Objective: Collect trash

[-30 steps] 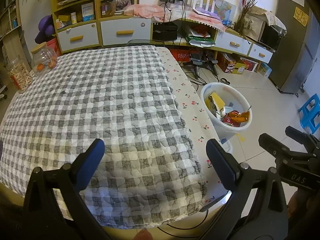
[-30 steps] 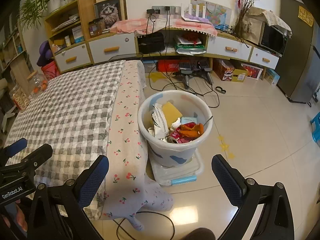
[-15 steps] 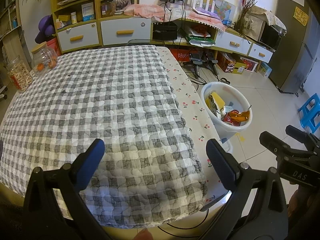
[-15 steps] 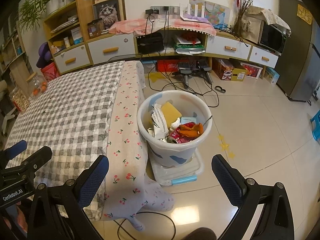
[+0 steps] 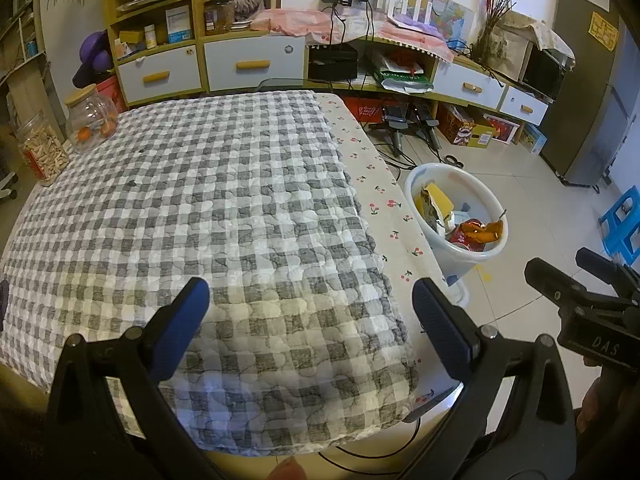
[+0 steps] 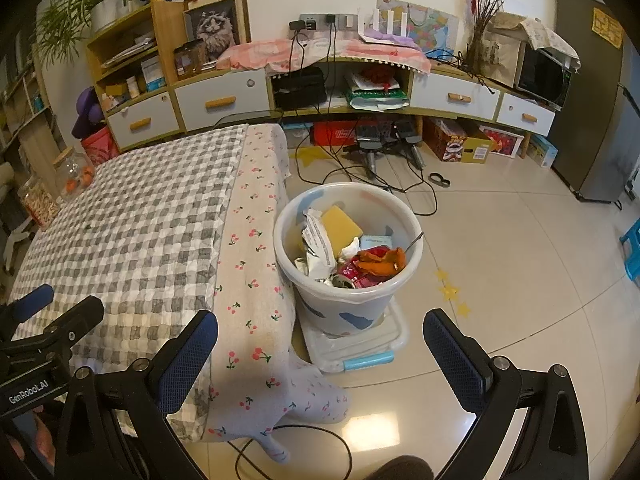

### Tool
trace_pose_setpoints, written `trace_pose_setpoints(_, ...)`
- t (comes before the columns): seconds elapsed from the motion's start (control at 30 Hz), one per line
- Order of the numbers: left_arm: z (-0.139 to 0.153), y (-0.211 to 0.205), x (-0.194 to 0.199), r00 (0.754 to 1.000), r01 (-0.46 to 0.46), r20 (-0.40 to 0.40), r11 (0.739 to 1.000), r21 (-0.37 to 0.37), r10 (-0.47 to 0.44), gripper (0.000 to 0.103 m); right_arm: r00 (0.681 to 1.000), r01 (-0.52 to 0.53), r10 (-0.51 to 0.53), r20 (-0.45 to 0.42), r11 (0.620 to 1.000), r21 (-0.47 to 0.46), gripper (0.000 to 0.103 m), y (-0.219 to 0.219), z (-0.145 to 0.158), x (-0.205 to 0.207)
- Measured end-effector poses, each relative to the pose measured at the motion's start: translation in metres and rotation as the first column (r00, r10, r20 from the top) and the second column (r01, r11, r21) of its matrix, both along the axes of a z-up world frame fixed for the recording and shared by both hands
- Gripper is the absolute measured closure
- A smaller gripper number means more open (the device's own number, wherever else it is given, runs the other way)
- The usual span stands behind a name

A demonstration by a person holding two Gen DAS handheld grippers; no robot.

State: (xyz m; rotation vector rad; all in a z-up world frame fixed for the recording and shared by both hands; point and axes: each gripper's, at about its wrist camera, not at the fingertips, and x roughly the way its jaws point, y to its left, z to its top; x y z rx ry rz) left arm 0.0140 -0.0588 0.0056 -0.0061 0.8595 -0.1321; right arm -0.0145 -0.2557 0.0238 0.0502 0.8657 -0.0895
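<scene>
A white plastic bucket (image 6: pixel 382 208) stands on a flat plastic lid on the floor beside the bed; it also shows in the left wrist view (image 5: pixel 416 178). It holds trash: a yellow sponge (image 6: pixel 341 224), crumpled paper (image 6: pixel 320 240), a red can (image 6: pixel 356 274) and an orange wrapper (image 6: pixel 382 260). My left gripper (image 5: pixel 310 322) is open and empty, above the near edge of the checked quilt (image 5: pixel 200 200). My right gripper (image 6: pixel 320 354) is open and empty, above the floor in front of the bucket.
The bed has a cherry-print sheet (image 6: pixel 252 264) hanging over its right side. Two glass jars (image 5: pixel 90 118) stand at the bed's far left. Drawers and shelves (image 6: pixel 320 92) line the back wall. Cables (image 6: pixel 360 176) lie on the floor. A blue stool (image 5: pixel 622 220) stands at right.
The right wrist view has shifted very slightly. The left gripper has not visibly moved. Both stay open and empty.
</scene>
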Motion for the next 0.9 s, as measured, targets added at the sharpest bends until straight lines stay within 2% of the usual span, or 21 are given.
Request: trace_pose_setpoints(0.9, -0.0003, -0.0027, -0.0015, 1.0, 0.009, 0.0, 1.0, 0.006, -0.009, 0.002, 1.0, 0.003, -0.003, 0.002, 1.0, 0.002, 0.0, 0.0008, 0.0019, 0.0015)
